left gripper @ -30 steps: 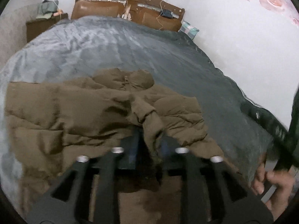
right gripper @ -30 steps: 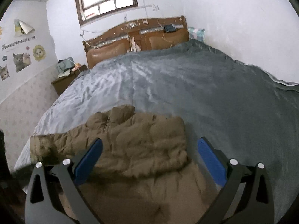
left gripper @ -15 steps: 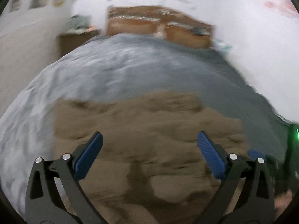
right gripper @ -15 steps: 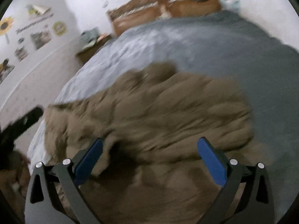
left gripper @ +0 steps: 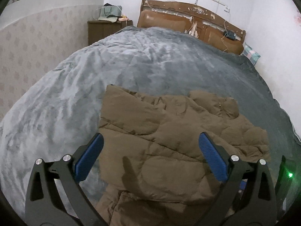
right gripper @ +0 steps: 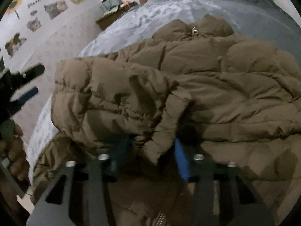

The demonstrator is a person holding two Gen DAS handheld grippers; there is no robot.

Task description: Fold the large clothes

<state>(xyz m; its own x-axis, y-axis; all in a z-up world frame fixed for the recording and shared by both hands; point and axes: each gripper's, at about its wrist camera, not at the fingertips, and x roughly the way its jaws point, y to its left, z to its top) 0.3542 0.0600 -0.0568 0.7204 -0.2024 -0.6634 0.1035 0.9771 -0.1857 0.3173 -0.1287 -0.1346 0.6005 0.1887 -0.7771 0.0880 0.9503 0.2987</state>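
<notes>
A brown puffer jacket (left gripper: 169, 141) lies crumpled on the near part of the grey bedspread (left gripper: 131, 66). My left gripper (left gripper: 150, 137) hovers over the jacket's left half, open, with nothing pinched between its blue pads (left gripper: 88, 160). In the right wrist view the jacket (right gripper: 207, 84) fills the frame, collar and zip pull at the far side. My right gripper (right gripper: 150, 146) is low over the near edge, its jaws closing on a hanging fold of a folded-over sleeve (right gripper: 161, 128). The left gripper (right gripper: 24, 86) shows blurred at the left edge.
A wooden headboard (left gripper: 188, 22) stands at the far end of the bed, and a brown nightstand (left gripper: 105, 28) with clutter at the far left. A wall with animal stickers (right gripper: 37, 18) runs along the left side. A hand (right gripper: 15, 150) holds the left tool's handle.
My left gripper let go of the sleeve, opened wide and swung left. My right gripper dropped onto the jacket and went from wide open to pinching a fold.
</notes>
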